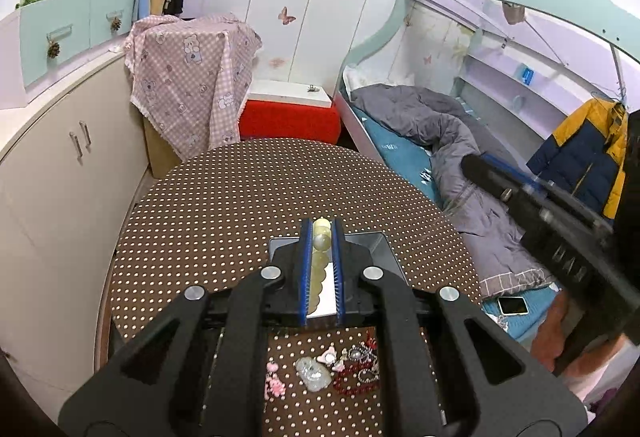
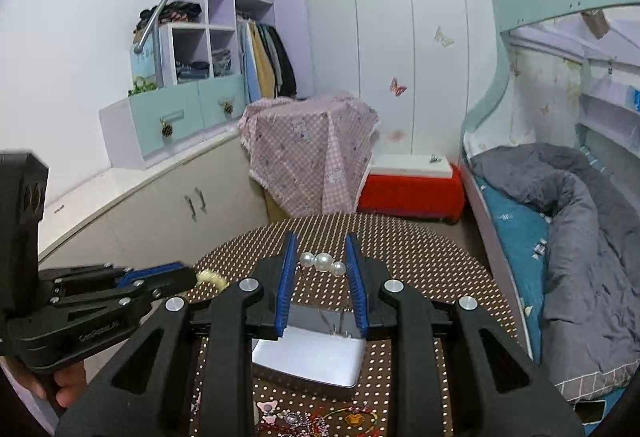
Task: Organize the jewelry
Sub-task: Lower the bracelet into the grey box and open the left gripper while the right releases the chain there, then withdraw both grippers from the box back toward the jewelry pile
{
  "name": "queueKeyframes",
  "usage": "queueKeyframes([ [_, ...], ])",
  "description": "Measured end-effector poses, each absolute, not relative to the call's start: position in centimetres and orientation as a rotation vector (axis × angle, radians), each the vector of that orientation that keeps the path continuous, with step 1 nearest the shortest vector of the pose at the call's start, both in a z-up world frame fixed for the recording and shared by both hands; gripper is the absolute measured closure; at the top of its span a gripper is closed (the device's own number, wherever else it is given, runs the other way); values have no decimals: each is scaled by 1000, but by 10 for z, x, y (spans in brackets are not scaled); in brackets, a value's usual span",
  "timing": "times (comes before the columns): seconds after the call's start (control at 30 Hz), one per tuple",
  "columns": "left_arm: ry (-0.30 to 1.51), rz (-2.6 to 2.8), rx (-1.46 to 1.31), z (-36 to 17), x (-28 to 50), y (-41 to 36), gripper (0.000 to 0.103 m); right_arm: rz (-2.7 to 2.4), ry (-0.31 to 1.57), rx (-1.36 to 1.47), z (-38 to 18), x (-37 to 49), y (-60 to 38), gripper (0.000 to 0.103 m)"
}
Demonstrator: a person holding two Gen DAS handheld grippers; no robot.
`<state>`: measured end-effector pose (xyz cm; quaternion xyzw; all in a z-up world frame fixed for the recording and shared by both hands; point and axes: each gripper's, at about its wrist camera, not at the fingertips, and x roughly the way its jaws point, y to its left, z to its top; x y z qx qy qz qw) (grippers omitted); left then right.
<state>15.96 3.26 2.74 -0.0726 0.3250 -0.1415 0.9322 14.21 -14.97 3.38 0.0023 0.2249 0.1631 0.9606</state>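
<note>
My left gripper is shut on a pale yellow bead bracelet and holds it above a silver metal tray on the round polka-dot table. The bracelet also shows in the right wrist view at the left gripper's tip. My right gripper holds a string of white pearls between its blue pads, above the same tray. A heap of jewelry lies on the table under both grippers: pink charms, a clear pendant, red beads.
A bed with a grey duvet lies right of the table, with a phone on it. Cream cabinets stand on the left. A pink checked cloth and a red box stand behind the table.
</note>
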Motion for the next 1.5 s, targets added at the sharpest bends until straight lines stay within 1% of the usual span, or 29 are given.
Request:
queueKeyframes([
  [0.3,778,-310,-132,-14,196,12,93,338,644,14,-17,182,-140,80],
  [0.33,788,-307,-123,-18,198,12,93,340,664,16,-21,186,-141,79],
  [0.37,799,-302,-111,-21,200,11,91,335,674,21,-23,187,-141,73],
  [0.4,812,-301,-97,-23,201,9,85,325,679,24,-23,189,-142,66],
  [0.43,824,-302,-85,-24,203,8,67,310,676,27,-23,188,-144,53],
  [0.47,832,-277,-78,-25,204,9,50,276,665,26,-21,187,-148,49],
  [0.5,827,-254,-87,-26,204,12,45,258,657,25,-19,186,-152,45],
  [0.53,819,-251,-96,-26,203,14,44,251,650,33,-18,184,-156,35],
  [0.57,822,-246,-97,-26,204,15,44,252,646,41,-17,183,-160,29],
  [0.77,842,-225,-93,-32,205,20,44,218,638,43,-15,177,-172,27],
  [1.3,861,-184,-84,-35,194,31,44,191,663,39,-26,181,-172,26],
  [1.33,866,-178,-82,-37,192,34,43,192,665,42,-26,181,-171,26],
  [1.37,872,-170,-82,-39,191,36,37,200,668,49,-28,180,-171,25],
  [1.4,878,-153,-87,-42,188,40,35,204,670,52,-29,179,-170,24],
  [1.5,883,-109,-97,-46,183,53,34,202,668,47,-33,174,-165,21],
])
